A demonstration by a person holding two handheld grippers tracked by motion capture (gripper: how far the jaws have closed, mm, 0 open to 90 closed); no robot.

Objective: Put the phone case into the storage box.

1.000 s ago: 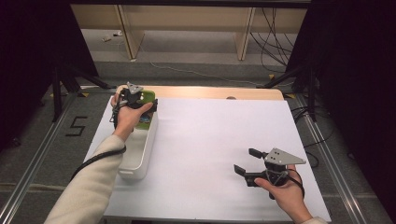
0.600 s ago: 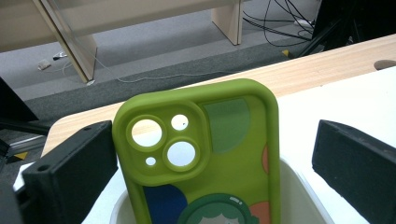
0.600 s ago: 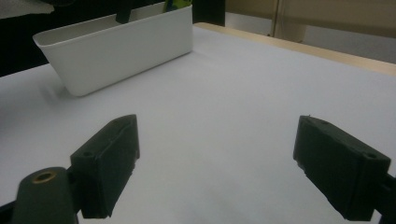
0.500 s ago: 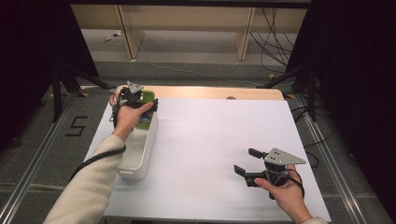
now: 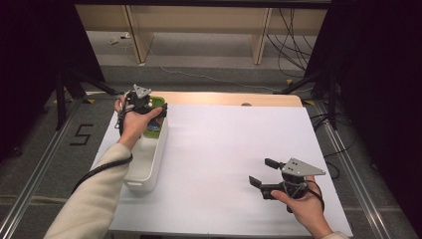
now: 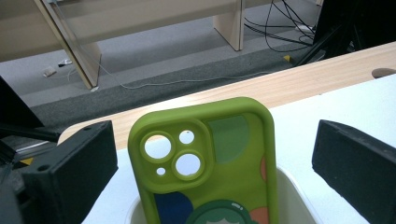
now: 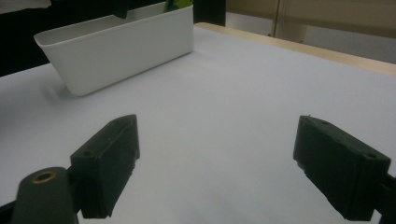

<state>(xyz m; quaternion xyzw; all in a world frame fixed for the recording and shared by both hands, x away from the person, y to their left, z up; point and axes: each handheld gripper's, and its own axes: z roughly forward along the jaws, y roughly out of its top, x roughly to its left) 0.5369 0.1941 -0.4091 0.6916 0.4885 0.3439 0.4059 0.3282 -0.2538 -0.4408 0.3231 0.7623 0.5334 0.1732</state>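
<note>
The left gripper (image 5: 158, 110) hangs over the far end of the white bin (image 5: 144, 167), jaws spread wide, with a green phone case (image 6: 205, 163) standing upright between them. In the left gripper view both jaws stand well clear of the case's edges, a gap on each side, so nothing is gripped. The case's lower part sits down inside the bin; what props it I cannot tell.

The risks, as I judge them: if the jaws close off-centre, one pad meets the case first and tips it against the bin wall or knocks it flat into the bin. The case looks soft and hollow, so a squeeze across its width may bow it and let it spring out. A lift that drags the case against the rim could shift the light bin.

The right gripper (image 5: 263, 173) rests over bare tabletop (image 5: 224, 144), well apart from the bin, jaws wide and holding nothing; it is too far off to steady the bin
</note>
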